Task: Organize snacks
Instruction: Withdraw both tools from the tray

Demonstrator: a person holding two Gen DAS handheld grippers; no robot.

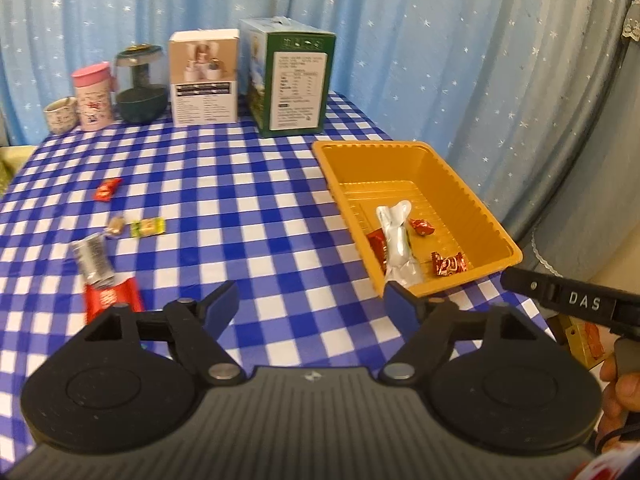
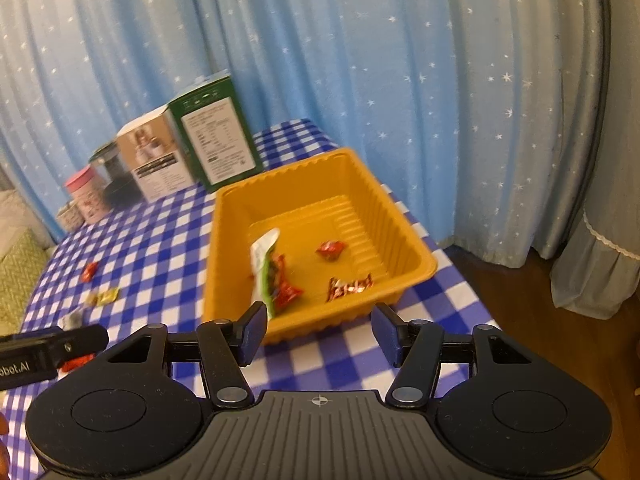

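Both tools are spread wide and hold nothing. Seen from the left wrist, the left tool (image 1: pixel 310 304) hovers over the checked counter (image 1: pixel 248 184), its blue pads apart, one pad overlapping the near rim of the orange tray (image 1: pixel 460 184) in the picture — whether it touches I cannot tell. The right tool (image 2: pixel 319 332) hangs just in front of the same tray, equally empty.

Inside the tray lie a white packet (image 1: pixel 396 236) and three red sweets. Still loose on the counter, to the left, are a red sweet (image 1: pixel 107 189), a green-yellow sweet (image 1: pixel 149 227), a small tan sweet (image 1: pixel 116 226), a silver packet (image 1: pixel 93 258) and a red wrapper (image 1: pixel 112 299).

The likely trouble — the loose pieces are small, flat and slick, so a pinch may skid off or push one along the cloth. The silver packet touches the red wrapper, so grabbing one could drag the other. A low pass could nudge the light tray.
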